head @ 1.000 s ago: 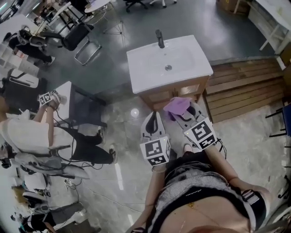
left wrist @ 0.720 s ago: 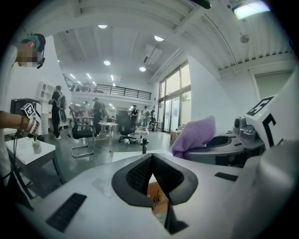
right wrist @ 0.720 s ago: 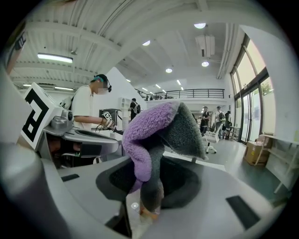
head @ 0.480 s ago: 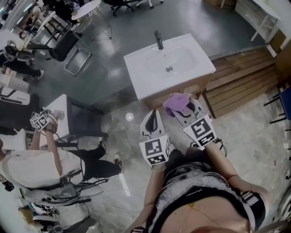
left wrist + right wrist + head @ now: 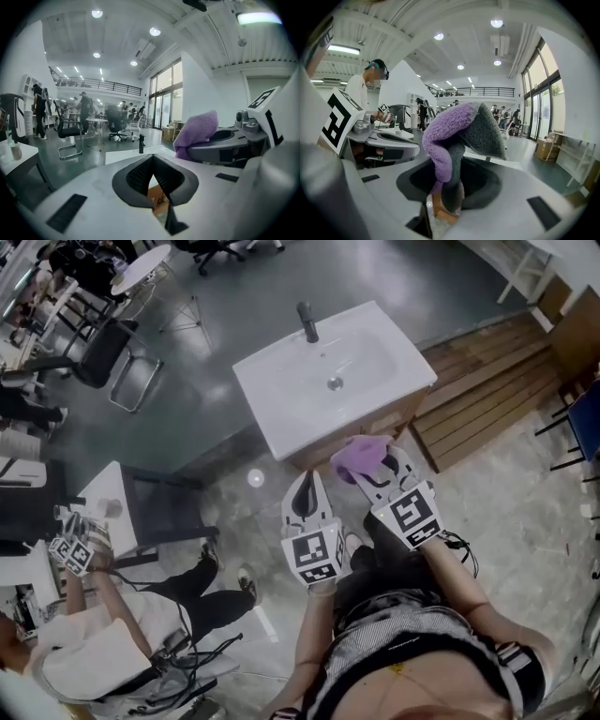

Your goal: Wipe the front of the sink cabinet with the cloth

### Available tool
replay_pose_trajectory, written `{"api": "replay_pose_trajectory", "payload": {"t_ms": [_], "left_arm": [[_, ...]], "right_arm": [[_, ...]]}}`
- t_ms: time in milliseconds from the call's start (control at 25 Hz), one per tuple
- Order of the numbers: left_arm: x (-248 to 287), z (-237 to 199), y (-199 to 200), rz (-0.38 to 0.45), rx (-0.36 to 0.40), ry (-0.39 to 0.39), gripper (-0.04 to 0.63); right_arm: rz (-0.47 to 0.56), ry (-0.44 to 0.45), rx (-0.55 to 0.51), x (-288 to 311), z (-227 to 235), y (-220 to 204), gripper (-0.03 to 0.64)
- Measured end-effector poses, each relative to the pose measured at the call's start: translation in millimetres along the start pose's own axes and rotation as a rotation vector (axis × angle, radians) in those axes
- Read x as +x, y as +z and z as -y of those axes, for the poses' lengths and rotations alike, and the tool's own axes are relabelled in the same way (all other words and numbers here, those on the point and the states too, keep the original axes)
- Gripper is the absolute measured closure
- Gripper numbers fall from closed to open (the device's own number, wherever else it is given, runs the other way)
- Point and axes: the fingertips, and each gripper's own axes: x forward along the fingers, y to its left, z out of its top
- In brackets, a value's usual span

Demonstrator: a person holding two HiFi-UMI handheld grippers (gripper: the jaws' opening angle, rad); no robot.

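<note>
- Our right gripper (image 5: 368,468) has its jaws clamped on the purple cloth (image 5: 360,455). In the right gripper view the cloth (image 5: 451,136) bunches up out of the jaws, purple on one face and grey on the other.
- Our left gripper (image 5: 306,482) has its jaws pressed together at the tips with nothing between them. In the left gripper view (image 5: 152,174) only a sliver of wood shows through the gap below the tips.
- The cloth sits at the near edge of the white basin (image 5: 328,381), over the top of the wooden sink cabinet front (image 5: 388,423). We cannot tell whether it touches the wood.
- We judge the wipe to be at its start, with the cloth brought up to the cabinet but no stroke yet readable.
- The next move calls for pushing the cloth flat against the front under the basin's near edge. We would then sweep it across and down, bending low since the front faces away from our head view.
- The left gripper hangs just beside the right one, at the cabinet's near left corner, and could crowd a leftward stroke.
- A wooden slatted platform (image 5: 478,395) lies beside the cabinet's right side, and the faucet (image 5: 307,322) stands at the basin's far edge.
- Another person (image 5: 112,634) crouches well apart to our left.
</note>
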Motion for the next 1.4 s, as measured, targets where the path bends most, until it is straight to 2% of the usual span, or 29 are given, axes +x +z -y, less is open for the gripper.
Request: {"api": "replay_pose_trajectory", "payload": {"t_ms": [240, 480, 680, 800, 1080, 1240, 1400], "left_arm": [[42.1, 0.4, -2.1, -0.038, -0.021, 0.04, 0.595], [81.9, -2.7, 0.2, -0.064, -0.037, 0.079, 0.595], [105.9, -8.9, -12.3, -0.077, -0.021, 0.1, 0.595], [118.7, -11.8, -25.6, -0.103, -0.02, 0.104, 0.595], [139.0, -31.7, -84.1, -0.133, -0.02, 0.103, 0.595], [145.2, -43.7, -118.8, -0.135, -0.031, 0.077, 0.595], [143.0, -59.7, -169.4, -0.144, -0.037, 0.102, 0.595]], "right_arm": [[-0.028, 0.06, 0.017, 31.1, 28.6, -11.5, 0.439], [-0.061, 0.135, -0.012, 63.1, 54.3, -18.2, 0.439], [-0.05, 0.165, -0.07, 89.1, 60.1, -30.1, 0.439], [-0.045, 0.174, -0.058, 101.0, 64.4, -39.6, 0.439], [-0.017, 0.234, 0.013, 126.8, 44.9, -87.0, 0.439], [0.019, 0.251, -0.014, 142.9, 28.8, -119.6, 0.439], [0.002, 0.251, -0.027, 162.0, 9.9, -165.2, 0.439]]}}
